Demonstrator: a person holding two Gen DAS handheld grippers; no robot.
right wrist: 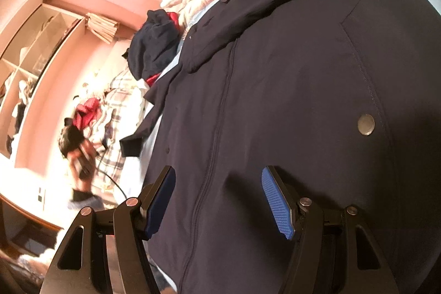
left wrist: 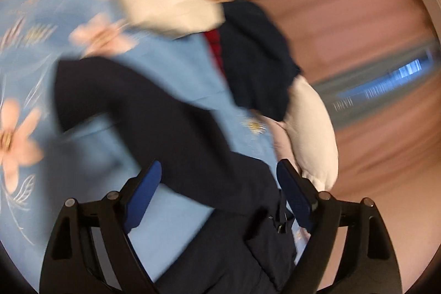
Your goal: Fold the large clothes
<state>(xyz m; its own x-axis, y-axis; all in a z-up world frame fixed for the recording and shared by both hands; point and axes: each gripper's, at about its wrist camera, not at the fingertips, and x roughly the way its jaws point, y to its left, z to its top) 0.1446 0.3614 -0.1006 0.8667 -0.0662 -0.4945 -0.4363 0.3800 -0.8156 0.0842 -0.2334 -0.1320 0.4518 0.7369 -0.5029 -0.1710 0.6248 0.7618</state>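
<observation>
A large dark navy jacket (right wrist: pixel 289 101) with a front zip and a metal snap button lies spread on a bed. My right gripper (right wrist: pixel 217 189) is open just above its front near the zip, with nothing between the fingers. In the blurred left wrist view a sleeve of the same jacket (left wrist: pixel 154 112) runs across the light blue floral bedsheet (left wrist: pixel 33 46) and passes between the open fingers of my left gripper (left wrist: pixel 220 178), which hold nothing.
A crumpled navy and red garment (left wrist: pixel 256 57) lies further along the bed; it also shows in the right wrist view (right wrist: pixel 154 46). White pillows (left wrist: pixel 314 134) lie at the bed edge. More clothes (right wrist: pixel 115 115) and pink walls show beside the bed.
</observation>
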